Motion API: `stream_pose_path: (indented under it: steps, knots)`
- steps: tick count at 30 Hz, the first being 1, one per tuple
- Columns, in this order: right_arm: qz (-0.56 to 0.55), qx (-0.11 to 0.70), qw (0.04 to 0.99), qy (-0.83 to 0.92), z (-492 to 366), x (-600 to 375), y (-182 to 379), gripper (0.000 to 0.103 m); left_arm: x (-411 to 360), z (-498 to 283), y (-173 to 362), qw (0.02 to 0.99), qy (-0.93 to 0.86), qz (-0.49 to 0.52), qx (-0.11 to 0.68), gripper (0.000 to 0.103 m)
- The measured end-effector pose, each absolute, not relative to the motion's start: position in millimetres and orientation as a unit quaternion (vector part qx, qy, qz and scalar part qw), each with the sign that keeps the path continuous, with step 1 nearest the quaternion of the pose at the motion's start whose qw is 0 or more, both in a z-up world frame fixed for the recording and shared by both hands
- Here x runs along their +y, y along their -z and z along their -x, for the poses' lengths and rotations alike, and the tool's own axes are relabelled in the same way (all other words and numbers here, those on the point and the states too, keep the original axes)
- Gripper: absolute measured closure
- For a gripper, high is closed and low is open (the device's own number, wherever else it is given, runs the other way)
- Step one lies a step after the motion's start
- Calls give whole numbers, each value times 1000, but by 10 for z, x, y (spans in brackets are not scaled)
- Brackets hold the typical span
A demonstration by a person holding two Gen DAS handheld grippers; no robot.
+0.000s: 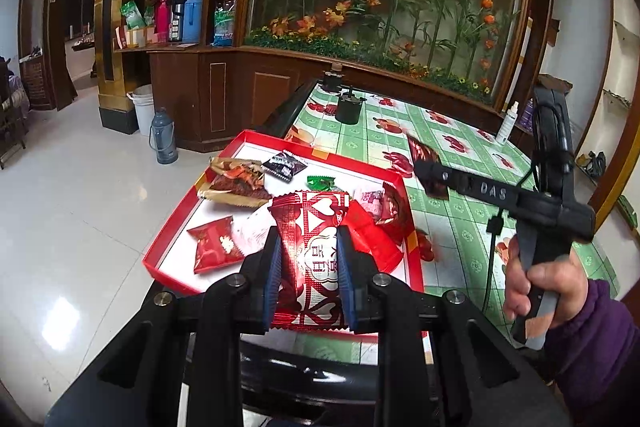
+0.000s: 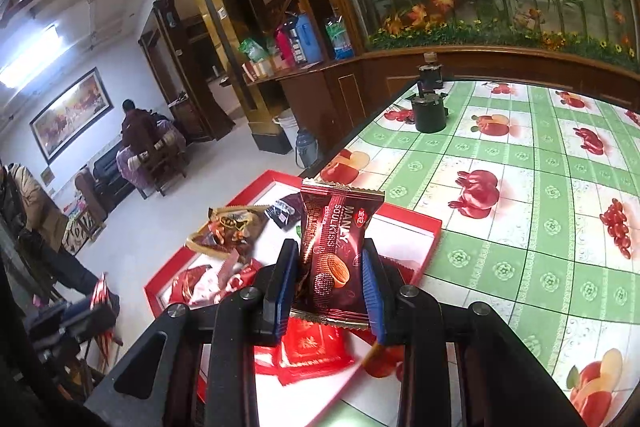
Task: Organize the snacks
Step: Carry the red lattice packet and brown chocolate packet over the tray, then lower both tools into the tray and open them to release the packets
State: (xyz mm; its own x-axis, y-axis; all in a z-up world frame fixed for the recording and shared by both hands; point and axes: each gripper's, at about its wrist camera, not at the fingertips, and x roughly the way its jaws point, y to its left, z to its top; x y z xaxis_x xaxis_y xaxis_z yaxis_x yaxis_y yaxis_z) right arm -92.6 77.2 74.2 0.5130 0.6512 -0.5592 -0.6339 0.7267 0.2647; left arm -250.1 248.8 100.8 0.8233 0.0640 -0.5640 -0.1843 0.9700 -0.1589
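My left gripper (image 1: pixel 307 239) is shut on a red and silver patterned snack packet (image 1: pixel 310 227), held over the red-rimmed tray (image 1: pixel 256 139). Several wrapped snacks lie in the tray: a brown and gold packet (image 1: pixel 236 183), a black one (image 1: pixel 284 165), a green candy (image 1: pixel 320 182), a small red packet (image 1: pixel 214 245). My right gripper (image 2: pixel 330 263) is shut on a dark red "Manly" biscuit packet (image 2: pixel 334 251), above the tray's (image 2: pixel 424 227) right part. In the left wrist view the right gripper (image 1: pixel 424 171) hangs over the tray's right edge, a hand (image 1: pixel 540 283) in a purple sleeve on its handle.
The table wears a green and white checked cloth (image 2: pixel 520 227) with fruit prints. A dark pot (image 2: pixel 430 113) stands at its far end, a white spray bottle (image 1: pixel 507 123) at the far right. A grey flask (image 1: pixel 162 137) and white bucket (image 1: pixel 144 107) stand on the floor. A person (image 2: pixel 138 131) sits far left.
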Motion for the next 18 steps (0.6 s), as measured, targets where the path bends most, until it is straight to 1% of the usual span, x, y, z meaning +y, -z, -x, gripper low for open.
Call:
stream_pose_path:
  steps: [18]
  knots:
    - [-57, 323, 868, -372, 792, 188, -729, 72, 2134, 2161, -1044, 944, -59, 78, 315, 80]
